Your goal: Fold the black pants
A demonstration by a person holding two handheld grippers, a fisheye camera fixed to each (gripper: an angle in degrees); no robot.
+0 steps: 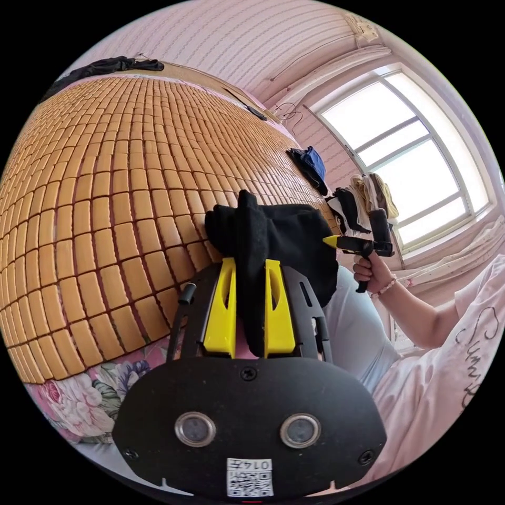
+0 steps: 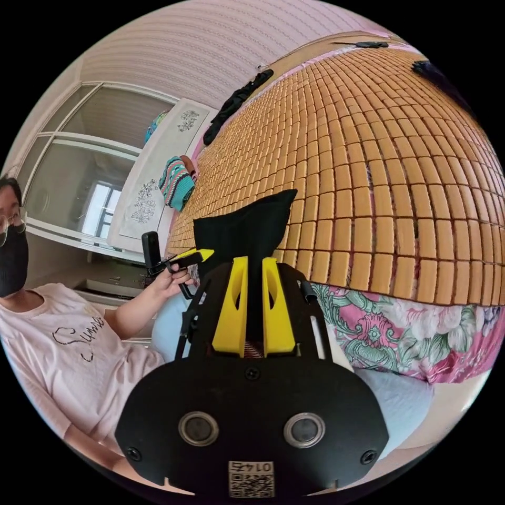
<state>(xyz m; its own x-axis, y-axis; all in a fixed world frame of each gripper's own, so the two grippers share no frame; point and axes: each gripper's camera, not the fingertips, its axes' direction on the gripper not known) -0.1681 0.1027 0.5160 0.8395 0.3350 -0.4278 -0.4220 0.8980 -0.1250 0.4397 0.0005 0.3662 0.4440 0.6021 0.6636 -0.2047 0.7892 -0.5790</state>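
Note:
The black pants (image 1: 286,231) hang bunched at the near edge of the bed, held up between both grippers. In the left gripper view my left gripper (image 1: 250,265) is shut on a thick fold of the cloth, which runs down between its yellow jaws. At the pants' other end the right gripper (image 1: 332,241) shows, held in a hand. In the right gripper view my right gripper (image 2: 248,261) is shut on the black pants (image 2: 247,229), with a peak of cloth standing above the jaws. The left gripper (image 2: 202,255) touches the cloth's left edge.
A bamboo mat (image 1: 105,184) covers the bed over a floral sheet (image 2: 400,326). Dark clothes (image 1: 115,66) lie at the far edge, a blue garment (image 1: 310,163) and a clothes pile (image 1: 363,202) by the window. A black garment (image 2: 236,102) and a striped bundle (image 2: 176,181) lie beside the mat. The person (image 2: 68,336) stands close.

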